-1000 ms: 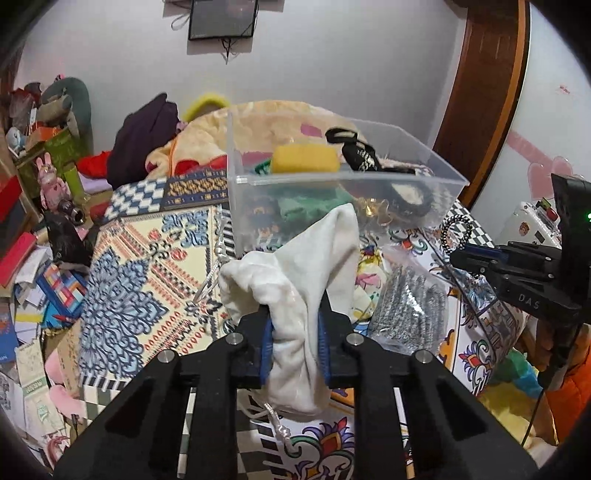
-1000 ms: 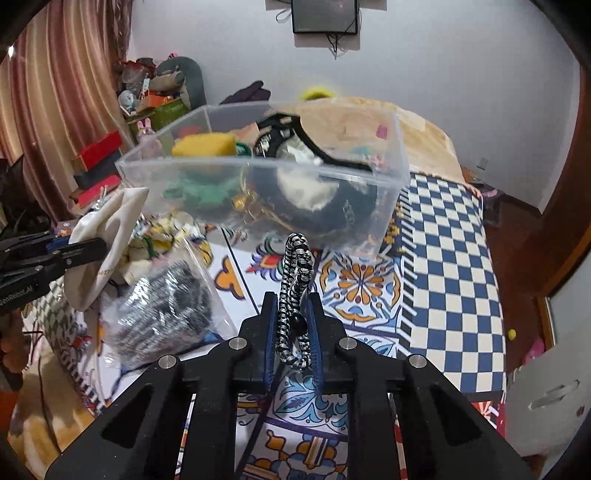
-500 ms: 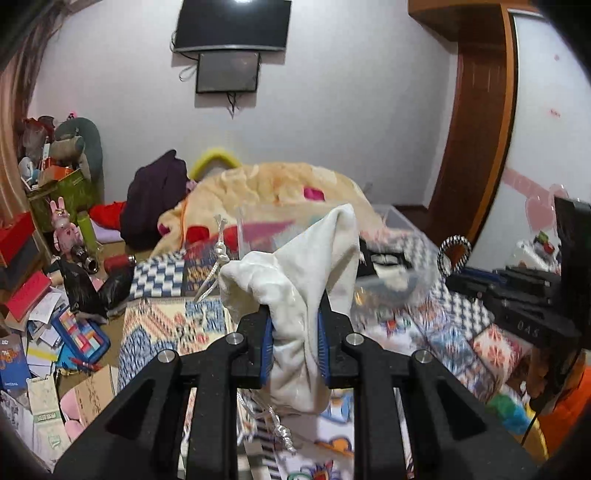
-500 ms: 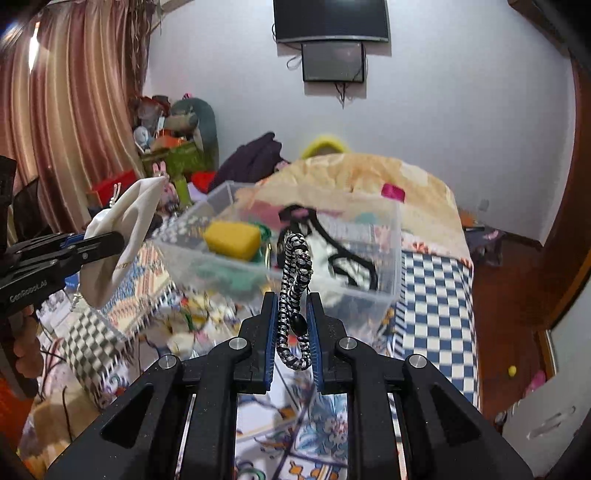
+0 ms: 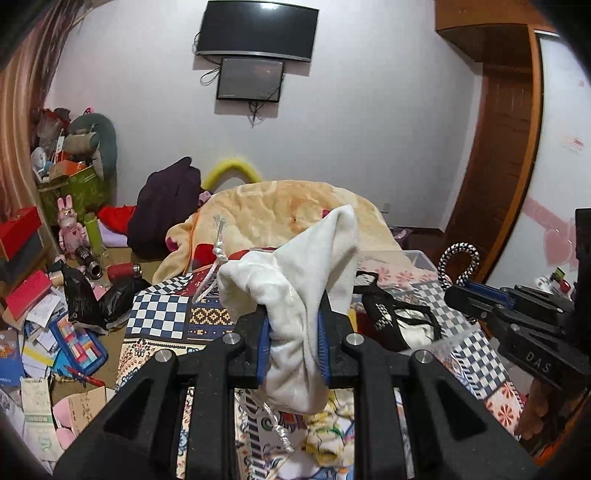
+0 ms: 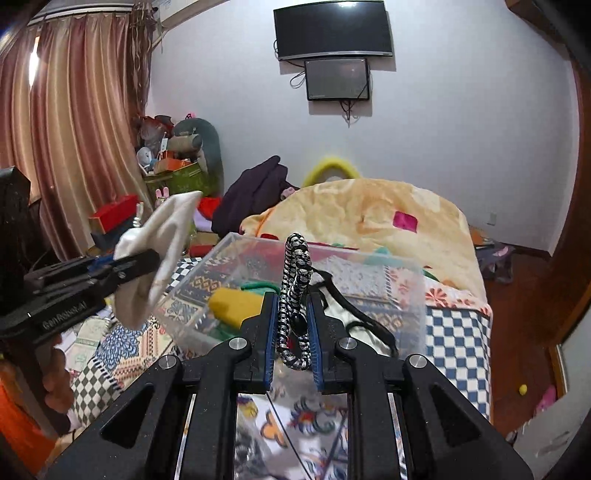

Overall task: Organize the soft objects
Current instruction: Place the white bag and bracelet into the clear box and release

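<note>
My left gripper (image 5: 293,334) is shut on a white drawstring pouch (image 5: 295,280), held up in the air; it also shows at the left of the right wrist view (image 6: 155,258). My right gripper (image 6: 293,325) is shut on a black-and-white braided cord loop (image 6: 293,295), seen too at the right of the left wrist view (image 5: 458,258). A clear plastic bin (image 6: 413,295) stands on the patterned bed below and ahead of both grippers. It holds a yellow sponge (image 6: 236,304), green items and a black strap (image 5: 391,317).
A peach blanket (image 6: 369,210) is heaped behind the bin, with a dark garment (image 5: 166,206) to its left. Boxes, papers and toys (image 5: 44,295) clutter the floor at left. A TV (image 5: 258,33) hangs on the far wall. A wooden door frame (image 5: 498,166) stands at right.
Both grippers have risen and tilted up with their loads. The bin has dropped lower in both views and the wall and TV have come into view.
</note>
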The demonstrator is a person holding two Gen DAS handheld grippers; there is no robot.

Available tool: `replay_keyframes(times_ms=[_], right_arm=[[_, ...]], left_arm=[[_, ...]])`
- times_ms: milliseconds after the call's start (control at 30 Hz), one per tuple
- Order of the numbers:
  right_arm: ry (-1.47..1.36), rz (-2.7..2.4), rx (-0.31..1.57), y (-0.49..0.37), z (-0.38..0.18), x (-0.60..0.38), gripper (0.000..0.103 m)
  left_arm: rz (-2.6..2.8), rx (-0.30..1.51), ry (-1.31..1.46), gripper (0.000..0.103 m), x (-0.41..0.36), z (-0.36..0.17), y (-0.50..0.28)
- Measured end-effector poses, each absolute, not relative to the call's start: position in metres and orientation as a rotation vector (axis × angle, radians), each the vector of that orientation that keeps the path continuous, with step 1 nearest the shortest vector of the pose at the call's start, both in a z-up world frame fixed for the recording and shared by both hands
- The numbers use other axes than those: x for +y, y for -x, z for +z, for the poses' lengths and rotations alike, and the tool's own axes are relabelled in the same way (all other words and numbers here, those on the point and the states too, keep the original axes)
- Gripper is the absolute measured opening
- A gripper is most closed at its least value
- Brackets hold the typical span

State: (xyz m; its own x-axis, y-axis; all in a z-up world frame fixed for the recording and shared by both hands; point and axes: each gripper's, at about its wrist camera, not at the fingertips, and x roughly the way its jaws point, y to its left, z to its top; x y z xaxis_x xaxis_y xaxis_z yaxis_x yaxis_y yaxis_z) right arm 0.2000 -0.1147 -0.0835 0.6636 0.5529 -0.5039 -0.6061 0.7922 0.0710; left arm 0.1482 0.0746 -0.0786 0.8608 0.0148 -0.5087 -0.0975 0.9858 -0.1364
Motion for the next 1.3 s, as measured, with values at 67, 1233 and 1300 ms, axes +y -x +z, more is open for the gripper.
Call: replay_keyframes(times_ms=[67, 1233, 1300], right_arm=[[0.115, 0.665, 0.540, -0.206, -0.085, -0.106, 0.015], [0.180, 0.643, 0.581, -0.198, -0.098, -0.103, 0.069], [0.175, 0.653, 0.566, -0.190, -0.094, -0.107, 0.070]], left_arm=[[0.057, 0.547, 0.167, 0.020, 0.074, -0.083, -0.157], [0.002, 0.560, 0.082, 0.093, 0.056, -0.082, -0.135], [0.002, 0.550, 0.070, 0.096, 0.055, -0.079, -0.125]])
